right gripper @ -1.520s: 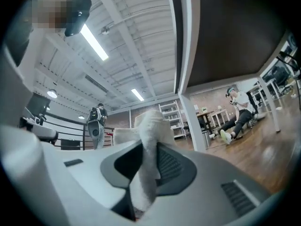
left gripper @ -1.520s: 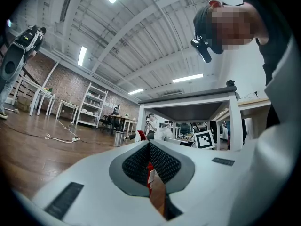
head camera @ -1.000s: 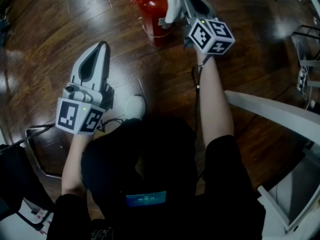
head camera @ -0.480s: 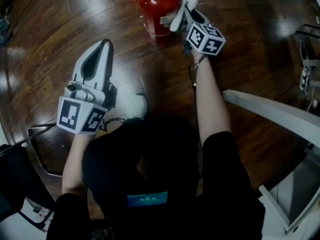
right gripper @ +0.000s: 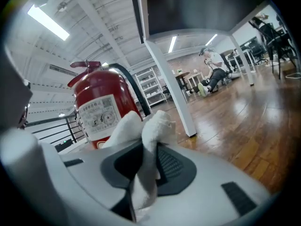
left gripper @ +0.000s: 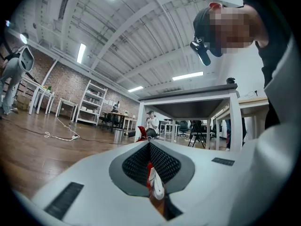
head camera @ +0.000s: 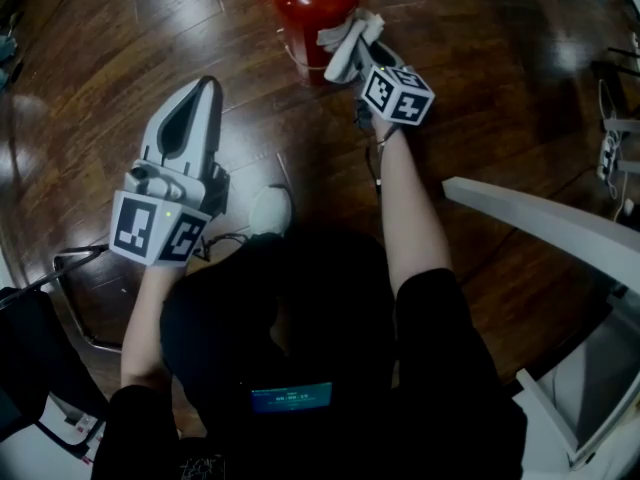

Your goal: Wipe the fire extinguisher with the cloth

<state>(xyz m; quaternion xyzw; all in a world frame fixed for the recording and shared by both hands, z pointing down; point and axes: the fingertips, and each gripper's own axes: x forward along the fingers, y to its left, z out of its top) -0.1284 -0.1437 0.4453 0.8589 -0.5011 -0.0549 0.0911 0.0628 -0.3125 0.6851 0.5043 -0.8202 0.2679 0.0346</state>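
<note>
Pinching bunched white cloth (right gripper: 151, 126), right hand-held gripper (head camera: 352, 54) sits beside red, white-labelled fire extinguisher (head camera: 312, 10).

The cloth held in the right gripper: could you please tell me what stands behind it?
The red fire extinguisher stands behind the cloth, label and handle showing; the cloth hides part of its lower body.

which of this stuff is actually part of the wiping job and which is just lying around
Part of the job: fire extinguisher; cloth; right gripper, shut on the cloth.

Just lying about: white table frame; cables. The left gripper is shut, holding nothing.
</note>
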